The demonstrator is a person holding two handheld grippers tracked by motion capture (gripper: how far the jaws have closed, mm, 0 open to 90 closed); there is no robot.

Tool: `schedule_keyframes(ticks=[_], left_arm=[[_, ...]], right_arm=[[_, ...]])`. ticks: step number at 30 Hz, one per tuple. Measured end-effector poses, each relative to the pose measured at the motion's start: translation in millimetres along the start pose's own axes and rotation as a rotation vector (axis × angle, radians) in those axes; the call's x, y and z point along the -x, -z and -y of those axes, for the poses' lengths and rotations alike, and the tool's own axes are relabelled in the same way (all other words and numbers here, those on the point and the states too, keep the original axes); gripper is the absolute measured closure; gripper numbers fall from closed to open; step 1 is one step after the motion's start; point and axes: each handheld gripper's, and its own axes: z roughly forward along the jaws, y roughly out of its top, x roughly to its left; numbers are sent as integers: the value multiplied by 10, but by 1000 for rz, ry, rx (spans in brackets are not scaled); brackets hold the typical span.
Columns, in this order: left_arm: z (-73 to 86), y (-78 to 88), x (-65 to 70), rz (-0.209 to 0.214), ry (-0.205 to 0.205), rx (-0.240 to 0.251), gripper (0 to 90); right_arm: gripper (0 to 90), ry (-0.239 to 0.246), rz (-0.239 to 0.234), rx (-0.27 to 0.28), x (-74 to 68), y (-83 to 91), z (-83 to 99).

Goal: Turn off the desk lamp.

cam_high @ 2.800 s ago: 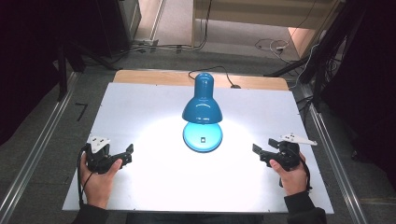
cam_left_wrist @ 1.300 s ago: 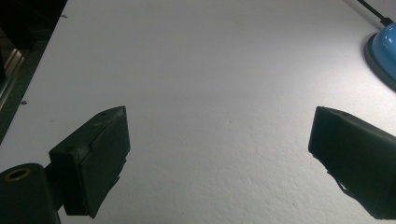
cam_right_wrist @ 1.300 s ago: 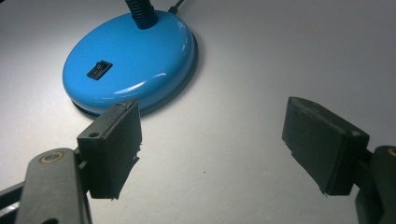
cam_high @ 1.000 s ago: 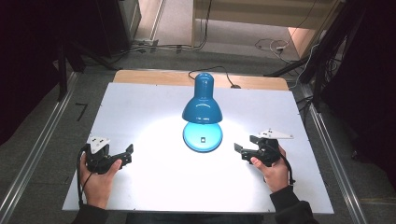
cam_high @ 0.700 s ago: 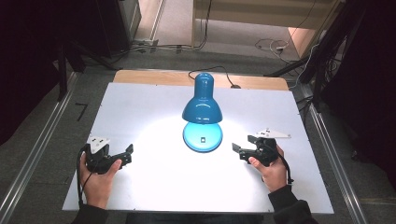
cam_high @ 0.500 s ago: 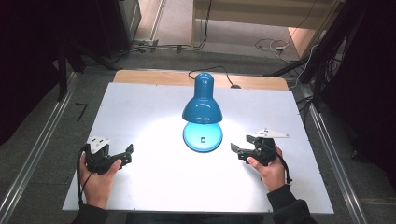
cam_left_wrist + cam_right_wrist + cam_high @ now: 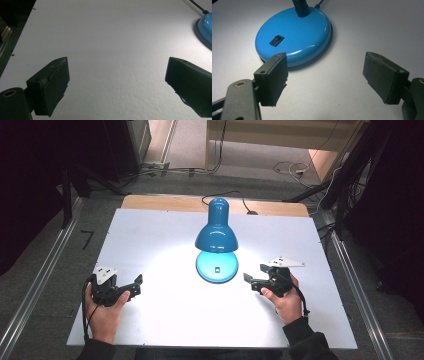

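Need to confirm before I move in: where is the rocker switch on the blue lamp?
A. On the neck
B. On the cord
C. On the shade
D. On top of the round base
D. The right gripper view shows the small black switch set into the top of the lamp's round blue base, in front of the neck, with the open right claw short of it.

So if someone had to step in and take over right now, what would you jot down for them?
Left gripper: jaws open, holding nothing, resting on the white table well left of the lamp.
Right gripper: jaws open, holding nothing, close to the blue lamp base but not touching it.
Blue desk lamp: upright mid-table, lit, shade pointing down over its base; the black rocker switch sits on top of the base.
Done: nothing touched.
Left: probably bring the right gripper to the switch or the base.
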Motion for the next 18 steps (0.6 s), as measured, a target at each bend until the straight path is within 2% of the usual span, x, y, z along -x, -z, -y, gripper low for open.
schedule_keyframes(ticks=[18], left_arm=[[3,1,-3,-1,2,-2,61]], right_arm=[[200,33,-12,-19,-113,-107,-33]])
